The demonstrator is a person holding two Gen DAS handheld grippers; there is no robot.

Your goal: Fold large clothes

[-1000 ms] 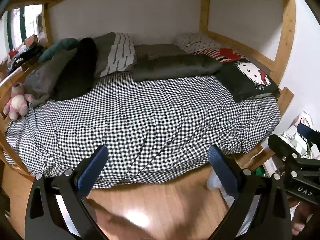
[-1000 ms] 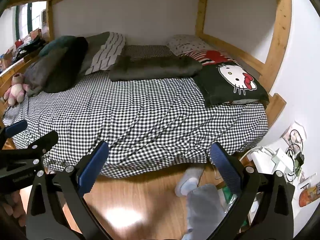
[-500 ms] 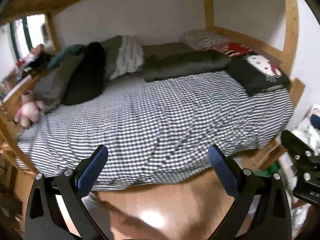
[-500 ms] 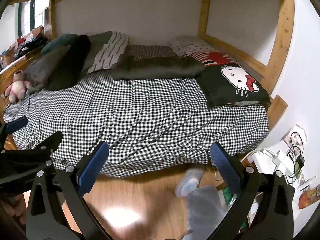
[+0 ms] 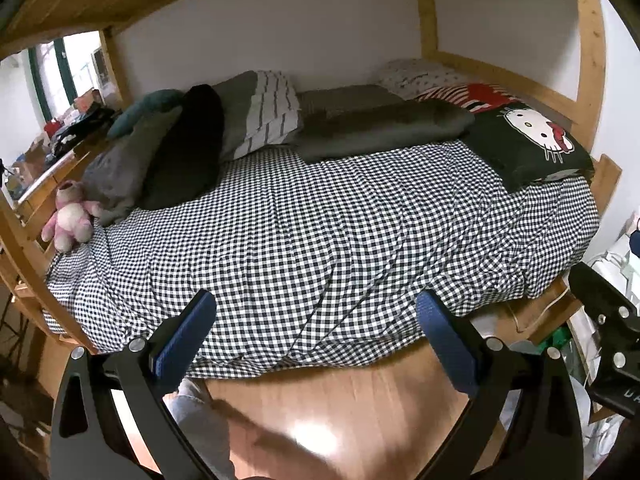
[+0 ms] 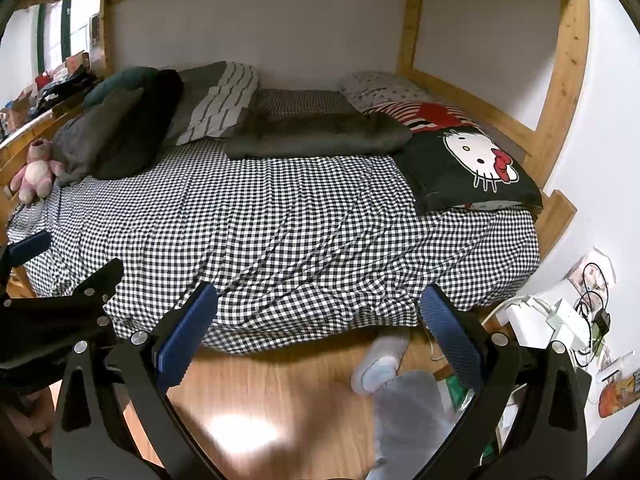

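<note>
A dark grey-green folded cloth [image 5: 380, 128] [image 6: 320, 136] lies across the back of a bed with a black-and-white checked sheet [image 5: 320, 220] [image 6: 280, 220]. Grey, black and teal soft items [image 5: 160, 148] are piled at the bed's left end; whether they are clothes or pillows is unclear. My left gripper [image 5: 314, 304] hangs open over the wooden floor in front of the bed, holding nothing. My right gripper [image 6: 319, 296] is open and empty too, level with it on its right. Neither touches any fabric.
A black cat-face pillow [image 5: 532, 140] [image 6: 468, 168] lies at the bed's right end and a pink plush toy [image 5: 70, 216] at its left. Wooden bunk posts [image 6: 560, 80] frame the bed. A person's slippered foot [image 6: 380, 360] stands on the floor [image 6: 260, 392]. A power strip with cables [image 6: 568, 316] is at right.
The left wrist view has swung a little, so the bed sits further right and the left bed frame shows more. The right view has barely shifted. Both grippers stay open.
</note>
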